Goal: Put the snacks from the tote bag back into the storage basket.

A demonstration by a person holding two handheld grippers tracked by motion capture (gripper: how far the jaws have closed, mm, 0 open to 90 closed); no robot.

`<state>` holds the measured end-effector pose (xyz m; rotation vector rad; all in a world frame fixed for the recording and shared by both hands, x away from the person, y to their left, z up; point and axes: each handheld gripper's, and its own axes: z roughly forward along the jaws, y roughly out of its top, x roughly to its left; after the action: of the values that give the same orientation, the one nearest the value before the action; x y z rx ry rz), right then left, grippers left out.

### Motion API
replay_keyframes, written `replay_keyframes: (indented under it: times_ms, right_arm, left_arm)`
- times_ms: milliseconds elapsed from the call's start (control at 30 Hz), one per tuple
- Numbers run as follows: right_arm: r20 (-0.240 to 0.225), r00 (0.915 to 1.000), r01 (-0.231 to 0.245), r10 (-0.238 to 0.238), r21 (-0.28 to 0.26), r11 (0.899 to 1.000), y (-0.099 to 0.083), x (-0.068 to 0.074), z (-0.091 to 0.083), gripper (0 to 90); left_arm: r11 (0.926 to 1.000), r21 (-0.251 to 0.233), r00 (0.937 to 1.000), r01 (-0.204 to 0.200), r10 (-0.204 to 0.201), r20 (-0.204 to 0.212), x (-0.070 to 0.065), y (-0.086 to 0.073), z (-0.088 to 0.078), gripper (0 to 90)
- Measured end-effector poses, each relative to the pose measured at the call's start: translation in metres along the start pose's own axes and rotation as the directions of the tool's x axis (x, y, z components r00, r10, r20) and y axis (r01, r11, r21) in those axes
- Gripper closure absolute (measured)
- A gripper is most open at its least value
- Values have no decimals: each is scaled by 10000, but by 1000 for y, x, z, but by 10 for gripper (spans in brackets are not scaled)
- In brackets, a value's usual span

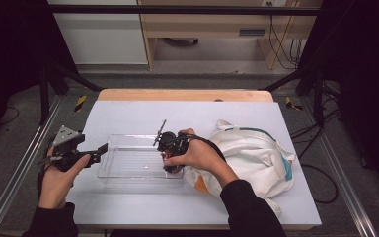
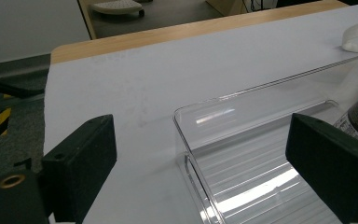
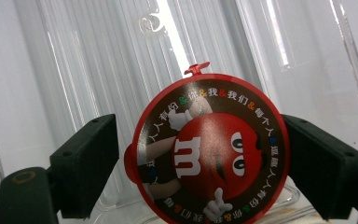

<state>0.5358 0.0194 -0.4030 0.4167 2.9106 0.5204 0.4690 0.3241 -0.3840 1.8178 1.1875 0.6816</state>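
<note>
Left gripper (image 1: pixel 90 155) idles at the left end of the clear tray (image 1: pixel 128 140), jaws wide and empty, pointing along the tray's long axis, forearm resting low. Tray runs left-right across the white table cover (image 1: pixel 128 113). Right gripper (image 1: pixel 170 153) is the near one to the candy tube (image 3: pixel 209 149): it points steeply down into the tray's right end, wrist bent over. Tube stands on end there, red lid facing up between the jaws; right pad looks touching, left shows a slim gap, so I judge the grip loosened. White bag (image 1: pixel 256 153) lies just right of the tray.
</note>
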Motion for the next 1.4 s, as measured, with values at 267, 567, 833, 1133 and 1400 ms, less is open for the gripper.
replay_keyframes:
  times_ms: [267,567,833,1133,1400]
  right_arm:
    - [116,9995,-279,287,-676,9973,-2,2,-15,103]
    - [208,9978,-589,633,-1685,9839,-11,7,-40,77]
    - [361,9916,-1125,1241,-2325,9661,-21,6,-61,77]
    - [658,9807,-1587,1839,-2810,9465,-40,3,-81,65]
    - [751,9688,-2004,2363,-3239,9246,-59,-2,-95,66]
  left_arm:
    - [10000,3,10000,35,-35,-8,1,0,-1,87]
    - [10000,23,10000,42,-42,-15,1,-1,0,88]
    - [10000,46,10000,44,-43,-37,1,-1,0,87]
    - [10000,65,10000,41,-41,-36,1,-1,0,88]
    - [9999,66,9999,77,-77,-70,3,-2,-1,87]
